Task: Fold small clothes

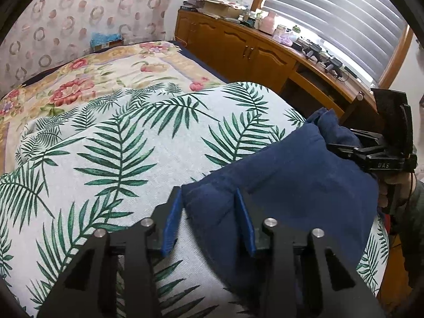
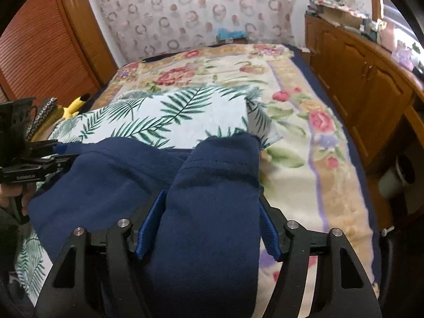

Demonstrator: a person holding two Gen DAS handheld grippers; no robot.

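Lying half-folded on the palm-print cloth (image 1: pixel 119 143), the navy garment (image 1: pixel 291 185) is awaiting more folds, its 3 o'clock end bunching between the right gripper (image 2: pixel 209 228)'s wide fingers while the left gripper (image 1: pixel 209 220)'s narrower fingers are straddling its 9 o'clock corner

A garment (image 2: pixel 111 182) lay on a leaf-print cloth (image 1: pixel 111 143), which lay on a flowered blanket (image 2: pixel 299 143) on the bed. A cabinet (image 2: pixel 352 74) stood right of the bed, a louvred door (image 2: pixel 39 47) on its left, a wallpapered wall (image 2: pixel 190 10) behind.

floral blanket (image 2: pixel 304 159), palm-leaf cloth (image 1: pixel 119 145), cluttered wooden cabinets (image 1: pixel 238 45), yellow plush toy (image 2: pixel 75 104)
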